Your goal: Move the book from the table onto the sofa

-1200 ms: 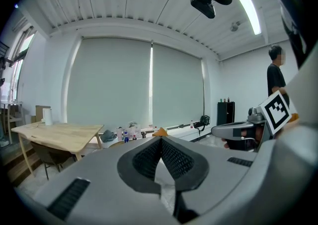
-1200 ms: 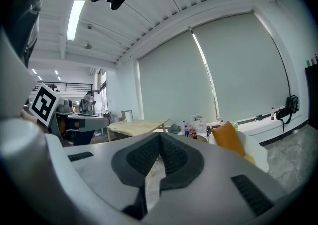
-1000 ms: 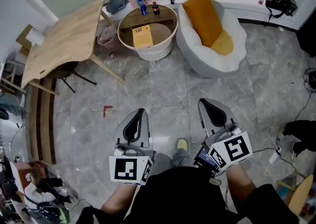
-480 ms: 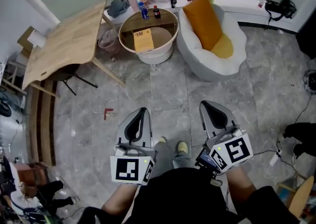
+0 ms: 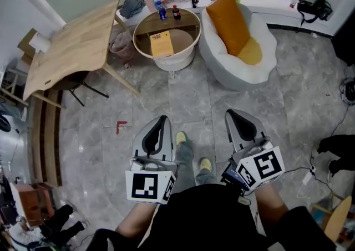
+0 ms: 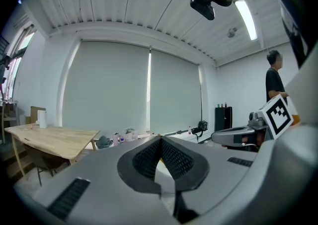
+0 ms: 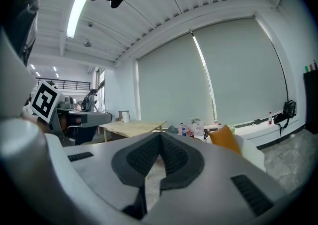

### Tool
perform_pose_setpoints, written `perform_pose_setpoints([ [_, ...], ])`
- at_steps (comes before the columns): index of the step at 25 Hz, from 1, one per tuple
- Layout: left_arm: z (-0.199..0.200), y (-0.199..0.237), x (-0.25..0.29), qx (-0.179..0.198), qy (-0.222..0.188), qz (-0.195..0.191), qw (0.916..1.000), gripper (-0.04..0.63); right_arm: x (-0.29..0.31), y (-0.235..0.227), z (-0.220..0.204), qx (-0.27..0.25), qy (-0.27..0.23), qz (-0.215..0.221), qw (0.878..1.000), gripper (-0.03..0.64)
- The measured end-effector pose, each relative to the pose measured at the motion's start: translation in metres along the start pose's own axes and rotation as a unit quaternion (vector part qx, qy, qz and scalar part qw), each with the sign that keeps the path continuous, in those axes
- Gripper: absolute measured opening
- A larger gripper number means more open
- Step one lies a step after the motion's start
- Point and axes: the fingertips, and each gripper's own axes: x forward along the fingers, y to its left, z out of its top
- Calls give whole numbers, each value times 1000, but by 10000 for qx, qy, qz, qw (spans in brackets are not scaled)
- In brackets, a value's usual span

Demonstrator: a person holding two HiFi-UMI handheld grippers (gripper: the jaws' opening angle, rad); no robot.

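Both grippers were shut with nothing between their jaws: in the left gripper view the ribbed pads of the left gripper [image 6: 160, 139] met at their tips, and the right gripper [image 7: 160, 135] looked the same in its own view. From the head view they were held low in front of the person's body, above the grey stone floor [image 5: 188, 100], well apart from everything the task concerns.

The orange-yellow book [image 5: 162, 43] lay flat on the wooden top of the round white table [image 5: 191, 45] at the far side of the room, not yet touched. Its long axis ran roughly away from the person, leaning a little to the left at the far end. It lay almost dead ahead of the left gripper [image 5: 160, 125], so that hand seemed the nearer one for the pick. The right gripper [image 5: 237, 119] pointed more toward the white sofa [image 5: 238, 75], which stood just beside the table on its right and carried an orange cushion [image 5: 227, 20] against its back. The carry, as I judged it, would be a short move rightward from table to sofa seat.
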Motion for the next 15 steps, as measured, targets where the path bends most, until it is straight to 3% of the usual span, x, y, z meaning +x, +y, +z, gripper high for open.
perform_pose_setpoints([
  [15,1,62,46,-86,-52,-3,9999,2,79,0,15,-128,51,38,9999,6],
])
